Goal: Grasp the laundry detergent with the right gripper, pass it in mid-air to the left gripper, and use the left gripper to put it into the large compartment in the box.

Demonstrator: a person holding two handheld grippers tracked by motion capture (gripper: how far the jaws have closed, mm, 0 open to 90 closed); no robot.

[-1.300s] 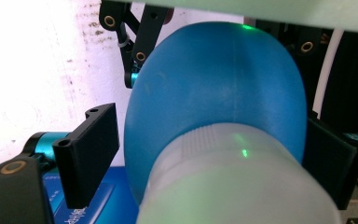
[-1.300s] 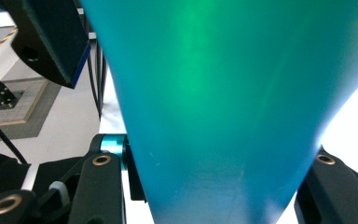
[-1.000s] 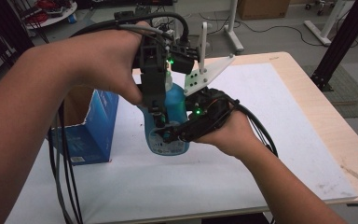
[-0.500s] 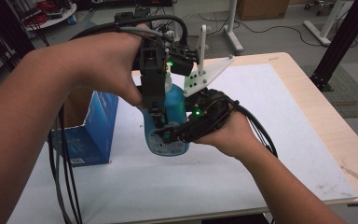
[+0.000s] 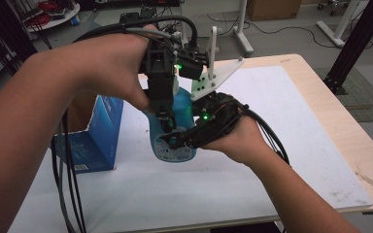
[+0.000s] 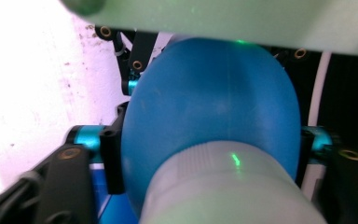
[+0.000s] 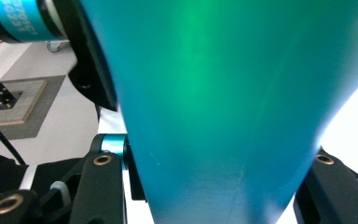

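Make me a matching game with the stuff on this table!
Things:
1. bottle
2. box
3. left gripper
4. right gripper

Places or states:
A. stands open-topped, left of the bottle
B. blue, held between both grippers
C. comes down on the bottle's top end
D. clamps the bottle's body from the side

Pairs: 1-B, 2-A, 3-C, 4-D

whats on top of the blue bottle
The left gripper comes down over the top of the blue bottle, its jaws closed around a pale cap. The gripper and hand cover the bottle's top in the high view, so the cap's shape cannot be told.
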